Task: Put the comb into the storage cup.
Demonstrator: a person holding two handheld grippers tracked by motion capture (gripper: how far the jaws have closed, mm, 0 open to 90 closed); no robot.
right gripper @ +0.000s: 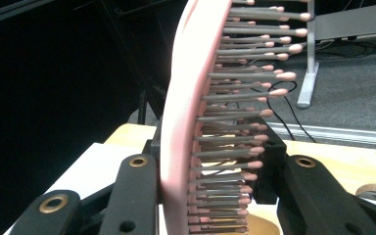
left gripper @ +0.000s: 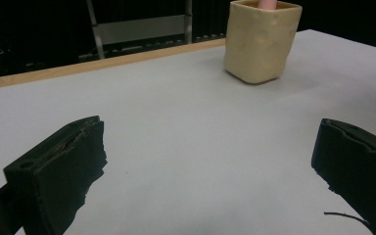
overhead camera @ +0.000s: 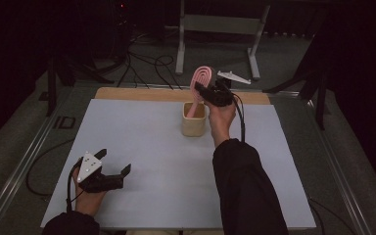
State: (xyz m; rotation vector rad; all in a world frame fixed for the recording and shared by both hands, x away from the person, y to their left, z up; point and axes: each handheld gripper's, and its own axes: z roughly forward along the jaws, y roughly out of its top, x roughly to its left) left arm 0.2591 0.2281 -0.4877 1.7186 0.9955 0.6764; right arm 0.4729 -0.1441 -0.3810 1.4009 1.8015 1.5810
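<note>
Pink hairbrush (overhead camera: 200, 81), high view: clamped in right tool (overhead camera: 206, 93), handle down in beige cup (overhead camera: 194, 122) on table (overhead camera: 166, 161); left tool (overhead camera: 112, 164) wide open, empty. Left gripper view: jaws apart (cup (left gripper: 262, 41) ahead). Right gripper view: hairbrush (right gripper: 186, 122) gripped, bristles pink-tipped.

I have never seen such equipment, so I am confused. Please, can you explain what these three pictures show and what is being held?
A person sits at a white table and holds hand tools with two black jaws, like tongs. One picture looks down from above; the other two come from cameras mounted on each tool. The left tongs rest open near the table's front edge, holding nothing. The right tongs are shut on a pink hairbrush, whose handle goes down into a cream cup standing on the table.
</note>
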